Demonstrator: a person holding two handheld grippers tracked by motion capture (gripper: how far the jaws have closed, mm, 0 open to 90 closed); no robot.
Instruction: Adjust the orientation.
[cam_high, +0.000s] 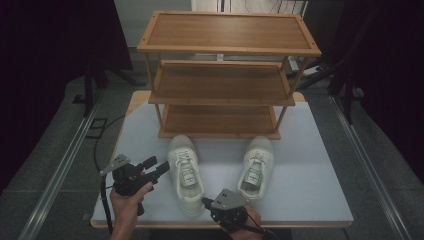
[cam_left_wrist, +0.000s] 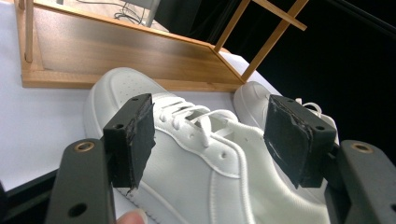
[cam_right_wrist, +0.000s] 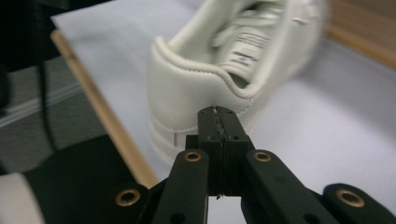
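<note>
Lining up on the pair: left tool (cam_high: 156, 167) has its jaws spread wide, framing the left sneaker (cam_high: 185, 172) from its outer side; nothing pinched yet. Right tool (cam_right_wrist: 218, 122) has jaws pressed together, empty, pointing at the heel of the right sneaker (cam_right_wrist: 224, 70), just short of it.

My read: the step is picking up a shoe for the shoe rack (cam_high: 220, 80). To do it well:
- left tool: push in further so both pads straddle the collar or side wall, not the laces, then close
- right tool: must open before it can take the heel counter; closed as it is, it can only nudge
- lift level, toe towards the rack, since the bottom shelf opening looks low

Sneakers: white low-tops, smooth leather-look upper, white laces, a label on each tongue, padded heel collar. Both sit upright on the grey counter (cam_high: 310, 170), toes towards the rack, well apart, just in front of the bottom shelf. All rack shelves bare.
</note>
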